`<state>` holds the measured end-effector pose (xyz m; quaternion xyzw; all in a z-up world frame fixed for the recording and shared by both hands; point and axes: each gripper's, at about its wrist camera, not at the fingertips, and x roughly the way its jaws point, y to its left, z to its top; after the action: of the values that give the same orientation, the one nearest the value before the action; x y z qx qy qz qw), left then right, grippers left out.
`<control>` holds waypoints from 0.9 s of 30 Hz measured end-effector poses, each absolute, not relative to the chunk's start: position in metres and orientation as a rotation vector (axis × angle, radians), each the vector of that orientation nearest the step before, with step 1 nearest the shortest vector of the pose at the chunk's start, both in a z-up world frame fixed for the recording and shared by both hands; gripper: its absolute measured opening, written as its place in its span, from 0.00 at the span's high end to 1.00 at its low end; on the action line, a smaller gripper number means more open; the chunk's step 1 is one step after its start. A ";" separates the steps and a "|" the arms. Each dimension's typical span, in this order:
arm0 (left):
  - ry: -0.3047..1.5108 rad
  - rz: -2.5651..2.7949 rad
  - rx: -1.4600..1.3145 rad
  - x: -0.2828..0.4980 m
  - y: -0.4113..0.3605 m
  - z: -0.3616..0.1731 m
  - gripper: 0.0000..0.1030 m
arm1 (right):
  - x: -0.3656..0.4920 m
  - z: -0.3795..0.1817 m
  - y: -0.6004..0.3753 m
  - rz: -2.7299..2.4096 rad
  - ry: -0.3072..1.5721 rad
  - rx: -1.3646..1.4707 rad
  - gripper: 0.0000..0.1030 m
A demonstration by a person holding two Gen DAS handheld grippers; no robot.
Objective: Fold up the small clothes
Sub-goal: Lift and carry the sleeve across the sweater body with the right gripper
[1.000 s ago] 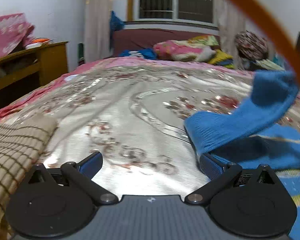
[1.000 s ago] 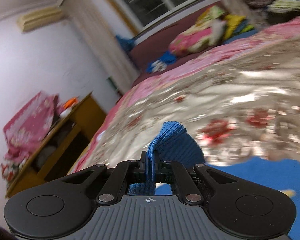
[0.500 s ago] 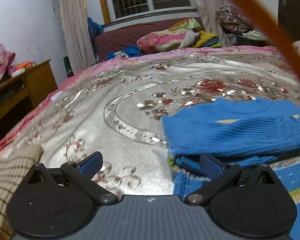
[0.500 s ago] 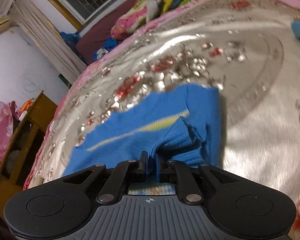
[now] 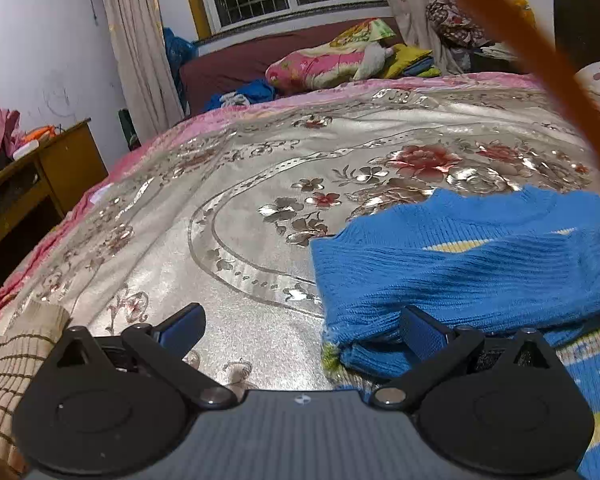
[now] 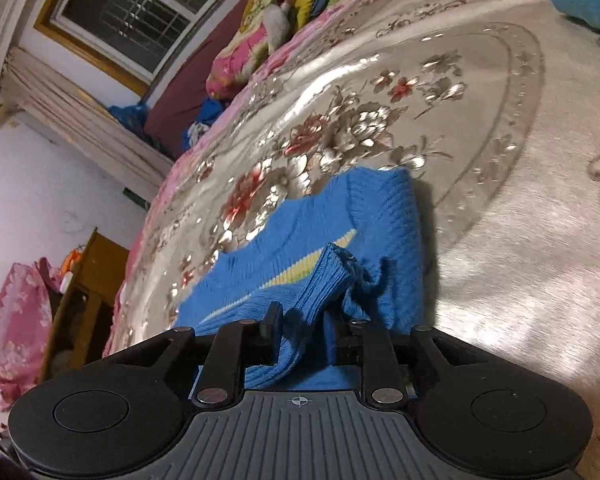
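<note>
Sweater (image 5: 452,272), blue, lies crosswise on the bed (image 5: 260,208); your left gripper (image 5: 300,324) gapes wide, your right gripper (image 6: 302,330), slightly parted, straddles its sleeve.

The sweater (image 5: 460,264) lies on the bedspread (image 5: 240,208), one sleeve (image 6: 320,284) folded back over its body. Left of the sweater, at the bedspread's near edge, lies a checked cloth (image 5: 8,360). Behind the sweater, past the bedspread's far edge, pillows (image 5: 332,60) are piled, seemingly on a second bed.
</note>
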<state>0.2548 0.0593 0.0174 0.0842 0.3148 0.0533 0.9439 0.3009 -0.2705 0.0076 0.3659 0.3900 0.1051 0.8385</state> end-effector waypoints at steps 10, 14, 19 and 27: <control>0.517 0.118 0.059 0.242 0.072 0.048 0.00 | 0.307 0.098 -0.251 0.438 0.521 0.729 0.95; 0.585 0.111 0.088 0.246 0.069 0.031 0.00 | 0.295 0.065 -0.269 0.335 0.611 0.736 0.95; 0.604 0.096 0.134 0.242 0.066 0.025 0.00 | 0.284 0.007 -0.283 0.187 0.836 0.720 0.94; 0.604 0.090 0.088 0.252 0.064 0.024 0.00 | 0.335 0.046 -0.253 0.280 0.816 0.626 0.82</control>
<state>0.2522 0.0642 0.0242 0.0433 0.2972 0.0445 0.9528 0.3351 -0.2532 0.0462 0.2985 0.3891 0.1333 0.8612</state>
